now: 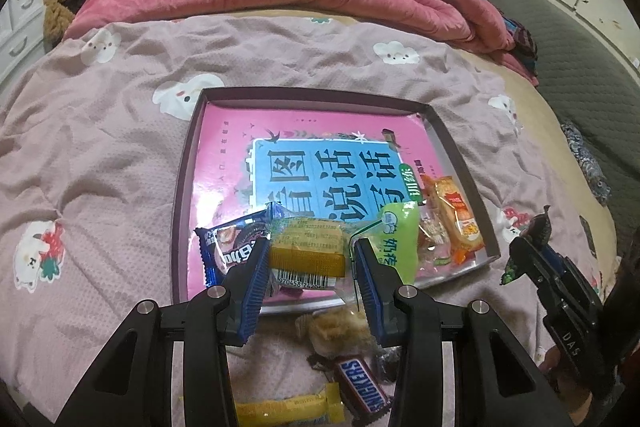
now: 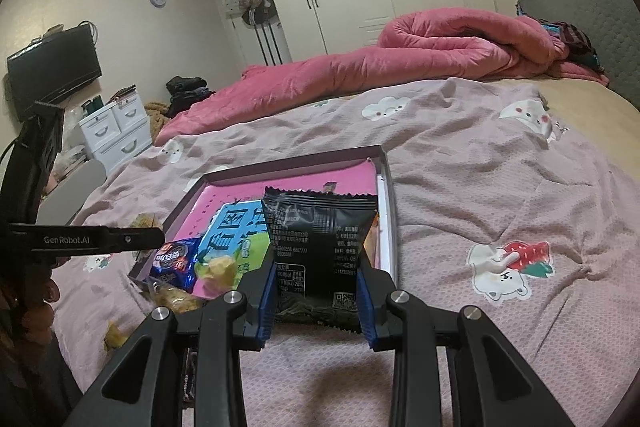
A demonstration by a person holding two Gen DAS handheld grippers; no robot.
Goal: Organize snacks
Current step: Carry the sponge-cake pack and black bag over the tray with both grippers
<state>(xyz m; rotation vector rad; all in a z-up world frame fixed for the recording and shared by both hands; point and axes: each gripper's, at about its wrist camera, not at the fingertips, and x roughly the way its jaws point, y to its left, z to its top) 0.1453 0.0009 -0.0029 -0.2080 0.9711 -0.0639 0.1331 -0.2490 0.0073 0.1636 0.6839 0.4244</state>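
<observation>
tray (image 1: 182, 187) far half bare; snacks crowd near rim.

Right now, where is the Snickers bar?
In the left wrist view, the Snickers bar lies on the pink bedspread, outside the tray near its front edge. A yellow wrapped snack sits just left of it.

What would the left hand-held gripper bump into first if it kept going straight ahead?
Probably the pink book lying in the tray. The left hand-held gripper holds a yellow cake packet and points down over the tray's near end, though depth is hard to judge.
</observation>
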